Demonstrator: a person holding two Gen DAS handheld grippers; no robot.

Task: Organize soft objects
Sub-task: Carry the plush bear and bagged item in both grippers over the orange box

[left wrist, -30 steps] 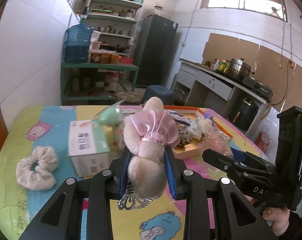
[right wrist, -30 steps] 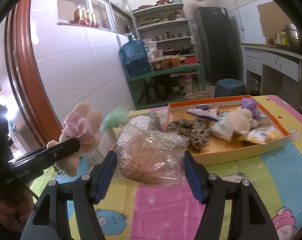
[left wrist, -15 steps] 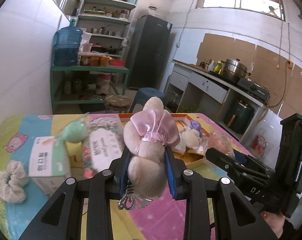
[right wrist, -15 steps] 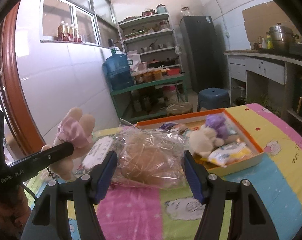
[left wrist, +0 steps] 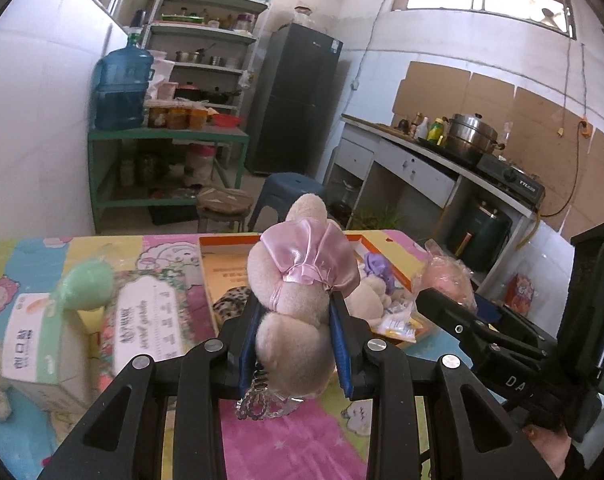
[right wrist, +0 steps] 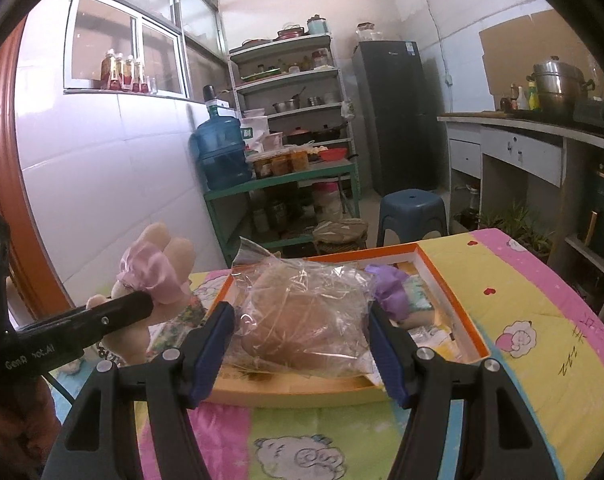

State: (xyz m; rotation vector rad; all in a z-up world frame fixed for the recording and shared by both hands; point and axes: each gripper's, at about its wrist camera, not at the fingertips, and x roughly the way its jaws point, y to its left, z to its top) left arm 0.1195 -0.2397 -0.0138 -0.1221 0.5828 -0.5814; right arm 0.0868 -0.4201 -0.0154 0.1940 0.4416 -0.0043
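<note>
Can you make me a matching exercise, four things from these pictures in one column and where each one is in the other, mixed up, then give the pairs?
Things:
1. plush toy in a pink dress
2. clear bag with a brown soft item
3. purple soft toy
4. green soft ball

Places:
A. lying inside the orange tray
B. clamped in the left gripper
C. on top of the white carton
D. clamped in the right gripper

Pairs: 1-B, 2-D, 3-A, 4-C
</note>
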